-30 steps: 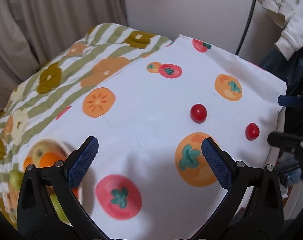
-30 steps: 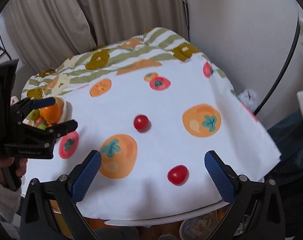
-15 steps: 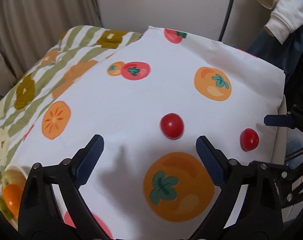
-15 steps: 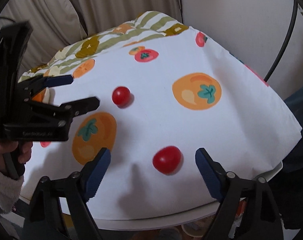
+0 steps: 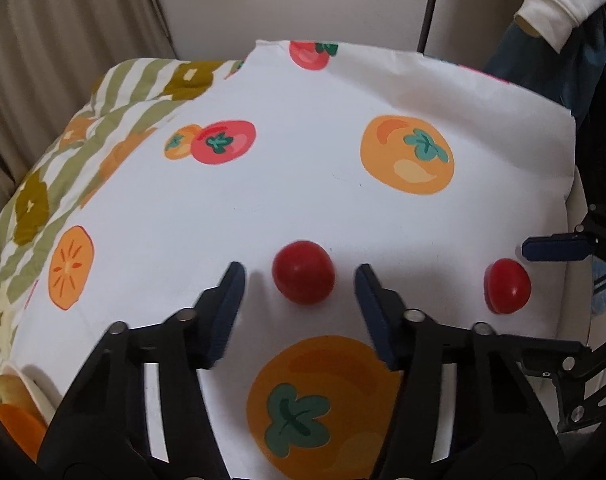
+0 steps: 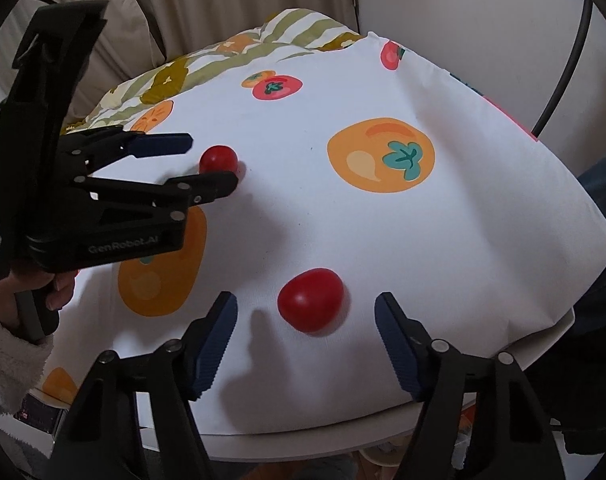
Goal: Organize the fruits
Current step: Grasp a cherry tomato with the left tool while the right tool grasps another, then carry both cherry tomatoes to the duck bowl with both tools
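Two small red tomatoes lie on a white cloth printed with fruit. In the left wrist view my left gripper (image 5: 299, 276) is open, its fingertips on either side of the first tomato (image 5: 303, 277), not touching it. The second tomato (image 5: 507, 286) lies to the right, near one blue pad (image 5: 555, 249) of the right gripper. In the right wrist view my right gripper (image 6: 305, 310) is open around the second tomato (image 6: 310, 305), apart from it. The left gripper (image 6: 209, 162) and the first tomato (image 6: 218, 159) show there too.
A white bowl (image 5: 27, 384) holding orange and green fruit sits at the lower left of the left wrist view. The table edge (image 6: 443, 412) runs just under the right gripper. A striped green cloth (image 5: 115, 120) covers the far left. A wall and a black cable (image 6: 563, 76) stand behind.
Both grippers have moved forward and down to the tomatoes. Each tomato now lies between a gripper's open fingers. The bowl has slid almost out of the left wrist view.
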Action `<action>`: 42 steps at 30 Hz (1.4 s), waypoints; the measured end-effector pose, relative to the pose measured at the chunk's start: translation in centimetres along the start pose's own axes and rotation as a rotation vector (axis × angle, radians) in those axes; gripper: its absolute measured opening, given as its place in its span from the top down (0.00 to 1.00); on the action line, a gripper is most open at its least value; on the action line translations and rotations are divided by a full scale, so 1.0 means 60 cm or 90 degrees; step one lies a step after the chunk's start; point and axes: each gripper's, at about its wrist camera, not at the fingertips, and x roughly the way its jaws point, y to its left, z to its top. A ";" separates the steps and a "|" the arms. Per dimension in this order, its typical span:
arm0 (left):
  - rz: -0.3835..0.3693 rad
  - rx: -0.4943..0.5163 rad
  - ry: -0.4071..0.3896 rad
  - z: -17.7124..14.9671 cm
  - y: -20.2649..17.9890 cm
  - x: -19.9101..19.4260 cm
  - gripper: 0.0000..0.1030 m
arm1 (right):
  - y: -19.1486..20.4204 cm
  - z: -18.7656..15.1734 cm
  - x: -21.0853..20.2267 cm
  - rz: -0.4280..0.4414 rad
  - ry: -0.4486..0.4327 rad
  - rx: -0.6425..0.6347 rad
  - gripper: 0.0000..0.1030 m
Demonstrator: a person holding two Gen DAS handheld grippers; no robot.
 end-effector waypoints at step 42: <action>0.079 -0.112 -0.003 -0.041 0.055 -0.072 0.64 | 0.023 0.032 -0.007 0.007 -0.016 -0.090 0.69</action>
